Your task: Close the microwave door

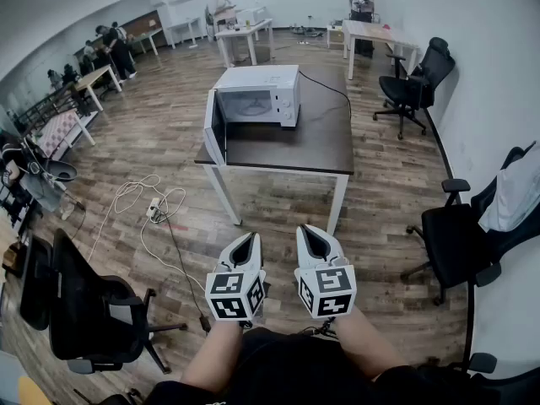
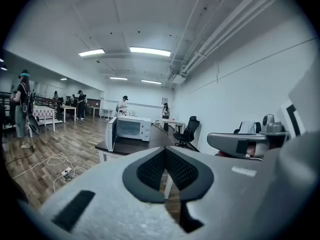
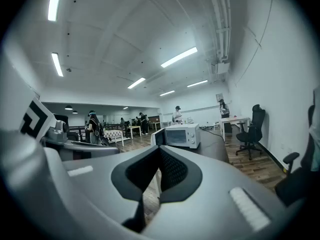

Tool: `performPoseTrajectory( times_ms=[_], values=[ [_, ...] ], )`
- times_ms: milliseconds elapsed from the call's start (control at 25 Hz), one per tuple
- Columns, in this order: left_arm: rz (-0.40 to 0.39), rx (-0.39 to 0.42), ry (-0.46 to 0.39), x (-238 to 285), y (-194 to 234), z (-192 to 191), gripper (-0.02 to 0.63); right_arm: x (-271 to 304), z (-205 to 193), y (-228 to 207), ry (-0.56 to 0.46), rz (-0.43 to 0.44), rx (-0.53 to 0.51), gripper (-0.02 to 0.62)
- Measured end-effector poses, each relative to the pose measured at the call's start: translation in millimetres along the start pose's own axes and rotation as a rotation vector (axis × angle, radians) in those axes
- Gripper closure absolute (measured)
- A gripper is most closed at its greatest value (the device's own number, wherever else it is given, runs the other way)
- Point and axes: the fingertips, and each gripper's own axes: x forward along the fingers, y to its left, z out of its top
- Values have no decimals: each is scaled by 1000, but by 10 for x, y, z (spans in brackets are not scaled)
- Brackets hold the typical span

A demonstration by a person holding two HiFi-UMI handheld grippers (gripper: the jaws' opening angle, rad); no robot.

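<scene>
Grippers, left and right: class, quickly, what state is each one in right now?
Left grey gripper: jaws closed, holding nothing.
Right grey gripper: jaws closed, holding nothing.

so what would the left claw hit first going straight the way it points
Probably the table's near edge, just right of the open microwave door; only floor before it, though depth is unclear.

Black office chair (image 1: 413,87), white power strip (image 1: 154,211)

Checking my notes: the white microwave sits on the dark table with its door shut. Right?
No: the door stands open, swung out leftward, as the head view shows. The white microwave does sit on the dark table.
</scene>
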Motion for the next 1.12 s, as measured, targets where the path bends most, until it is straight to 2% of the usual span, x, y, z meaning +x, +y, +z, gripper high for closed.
performPoseTrajectory(
  times_ms=[240,480,800,1120],
  values=[
    [4,11,5,18,-47,-19,596,9,-19,-17,-9,15,46,589],
    [16,9,-1,54,5,-19,595,88,-76,1,2,39,30,589],
    [24,-3,-11,259,220,-33,597,374,-106,25,8,50,-8,589],
    [29,-11,-11,648,616,55,597,908,-68,44,10,73,-35,589]
  ],
)
